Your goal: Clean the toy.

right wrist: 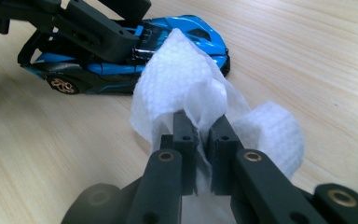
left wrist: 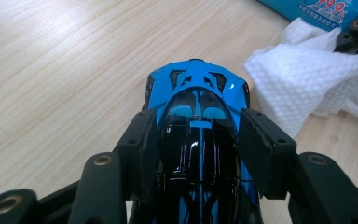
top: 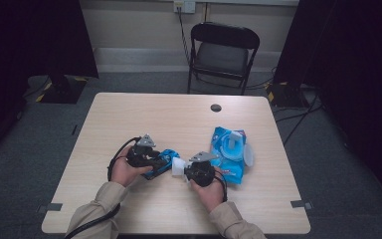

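**Wipe at the car's nose: slip risk**

R gripper (right wrist: pixel 199 126) jaws clamped on white wipe (right wrist: pixel 186 84), just beside toy car (right wrist: pixel 121 56). L gripper (left wrist: pixel 198 140) jaws pinch car's cabin, mid-table, near front edge. Risk: a hard push w/ the wipe could twist the glossy car out of L's grip. Wipe pack (top: pixel 229 152) crowds R's side; bare table (top: pixel 144 109) beyond & left.
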The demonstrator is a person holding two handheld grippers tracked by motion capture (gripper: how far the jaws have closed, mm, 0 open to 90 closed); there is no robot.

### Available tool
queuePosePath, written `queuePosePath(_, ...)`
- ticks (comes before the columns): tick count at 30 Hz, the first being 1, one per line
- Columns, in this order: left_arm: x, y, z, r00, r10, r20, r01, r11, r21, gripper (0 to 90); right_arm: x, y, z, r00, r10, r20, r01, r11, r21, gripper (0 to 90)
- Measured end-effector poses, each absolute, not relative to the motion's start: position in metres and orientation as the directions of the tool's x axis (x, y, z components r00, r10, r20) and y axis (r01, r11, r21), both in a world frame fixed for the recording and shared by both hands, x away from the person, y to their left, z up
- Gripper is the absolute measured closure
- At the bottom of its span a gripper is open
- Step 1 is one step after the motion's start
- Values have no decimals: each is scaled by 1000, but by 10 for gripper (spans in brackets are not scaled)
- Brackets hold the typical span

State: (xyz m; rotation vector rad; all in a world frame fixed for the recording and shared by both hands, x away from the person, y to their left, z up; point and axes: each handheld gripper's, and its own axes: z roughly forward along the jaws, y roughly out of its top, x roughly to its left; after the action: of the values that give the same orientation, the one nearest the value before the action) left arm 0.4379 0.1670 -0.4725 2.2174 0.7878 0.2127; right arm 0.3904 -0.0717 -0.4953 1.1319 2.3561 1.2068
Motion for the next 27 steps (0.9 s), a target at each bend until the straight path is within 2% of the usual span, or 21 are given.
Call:
queuePosePath(9,436,167,-473,808,586,-61,448,-544,710,494,397,-52,-501,-665,744,62,516,398,759,840)
queuePosePath(18,434,169,-473,802,594,-66,454,-534,714,506,403,-47,-502,-680,730,73,518,407,752,847)
queuePosePath(27,433,169,-473,801,596,-60,453,-537,712,506,391,-31,-502,-724,683,98,505,426,751,852)
